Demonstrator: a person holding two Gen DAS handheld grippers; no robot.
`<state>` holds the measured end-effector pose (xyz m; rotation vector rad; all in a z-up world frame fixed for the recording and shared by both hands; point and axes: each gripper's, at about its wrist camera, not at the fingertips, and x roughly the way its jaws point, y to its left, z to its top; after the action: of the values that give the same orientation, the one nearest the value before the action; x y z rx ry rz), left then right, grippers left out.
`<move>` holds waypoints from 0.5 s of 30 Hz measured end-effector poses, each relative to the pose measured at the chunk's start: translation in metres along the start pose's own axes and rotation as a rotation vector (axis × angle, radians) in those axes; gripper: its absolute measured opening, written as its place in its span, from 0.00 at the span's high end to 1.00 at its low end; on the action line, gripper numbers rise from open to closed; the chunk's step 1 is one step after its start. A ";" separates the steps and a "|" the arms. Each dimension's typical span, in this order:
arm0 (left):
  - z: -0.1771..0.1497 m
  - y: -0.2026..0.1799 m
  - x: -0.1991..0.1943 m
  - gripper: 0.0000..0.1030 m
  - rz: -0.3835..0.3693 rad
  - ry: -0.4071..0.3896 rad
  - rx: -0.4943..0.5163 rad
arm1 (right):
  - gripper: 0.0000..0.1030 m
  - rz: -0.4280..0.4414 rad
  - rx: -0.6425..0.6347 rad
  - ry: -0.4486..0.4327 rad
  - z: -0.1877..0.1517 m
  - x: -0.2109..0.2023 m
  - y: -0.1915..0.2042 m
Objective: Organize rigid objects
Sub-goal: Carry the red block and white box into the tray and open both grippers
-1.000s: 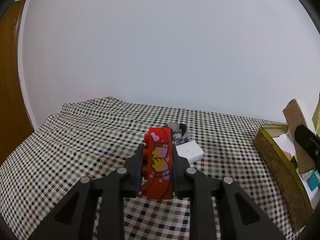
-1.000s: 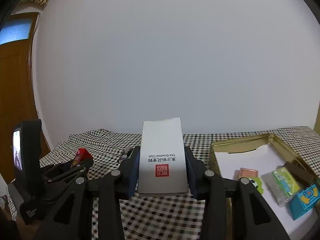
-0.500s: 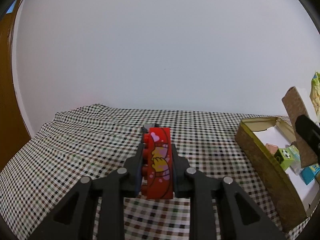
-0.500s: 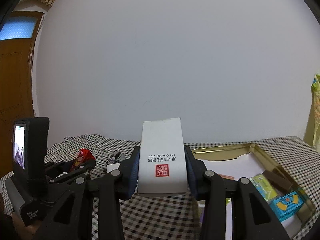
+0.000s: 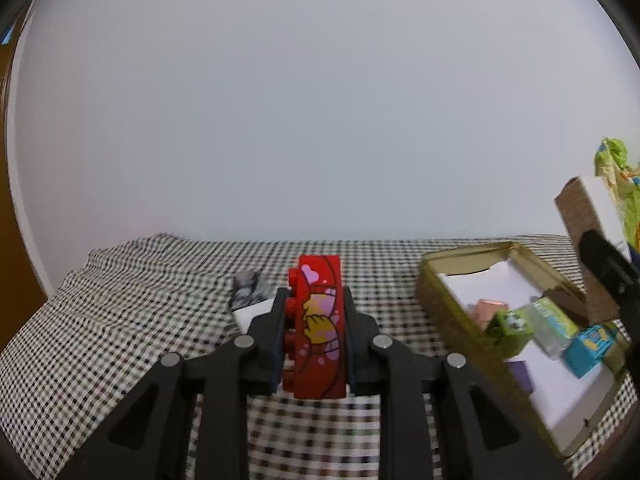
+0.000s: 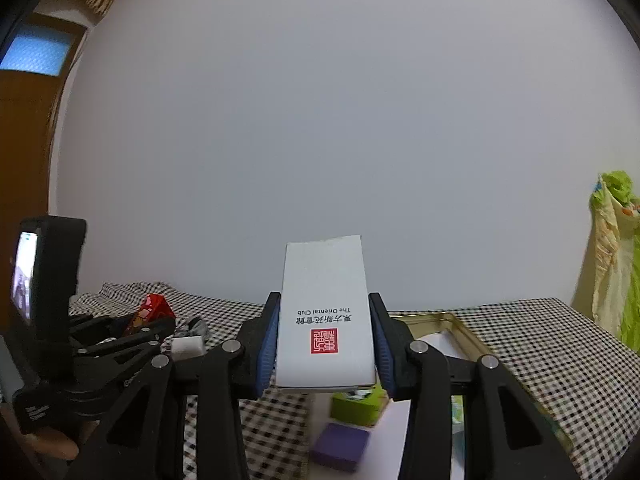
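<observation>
My left gripper (image 5: 314, 312) is shut on a red toy brick (image 5: 318, 320) with pink hearts, held above the checked tablecloth (image 5: 120, 320). My right gripper (image 6: 324, 336) is shut on a white box lid (image 6: 326, 320) printed "The Oriental Club", held upright over the open gold box (image 6: 460, 328). The gold box (image 5: 444, 304) lies to the right of the left gripper and holds green, blue, pink and purple blocks. The left gripper with the red brick (image 6: 150, 314) shows at the left of the right wrist view.
A small white block (image 5: 248, 314) and a grey patterned object (image 5: 246, 288) lie on the cloth behind the left gripper. A green and yellow cloth (image 6: 616, 256) hangs at the right. A brown door (image 6: 24, 160) stands at the left. A white wall is behind the table.
Both grippers have moved right toward the gold box. The box now sits closer in the left view and under the lid in the right view. Both holds are unchanged.
</observation>
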<state>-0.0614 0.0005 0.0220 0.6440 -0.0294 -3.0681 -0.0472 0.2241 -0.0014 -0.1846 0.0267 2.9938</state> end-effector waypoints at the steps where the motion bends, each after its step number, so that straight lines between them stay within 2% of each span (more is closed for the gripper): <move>1: 0.002 -0.003 -0.001 0.79 -0.006 -0.005 0.003 | 0.57 -0.007 0.008 0.000 0.000 0.001 -0.005; 10: 0.019 -0.039 -0.006 0.79 -0.085 -0.030 0.020 | 0.57 -0.086 0.028 -0.003 0.000 0.014 -0.046; 12: 0.021 -0.052 -0.006 0.79 -0.134 -0.035 0.043 | 0.57 -0.102 0.044 -0.001 0.001 0.018 -0.056; 15: 0.023 -0.066 -0.007 0.79 -0.154 -0.039 0.058 | 0.57 -0.124 0.074 0.008 0.001 0.025 -0.072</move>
<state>-0.0641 0.0671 0.0450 0.6159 -0.0730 -3.2390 -0.0620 0.2990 -0.0042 -0.1823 0.1225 2.8631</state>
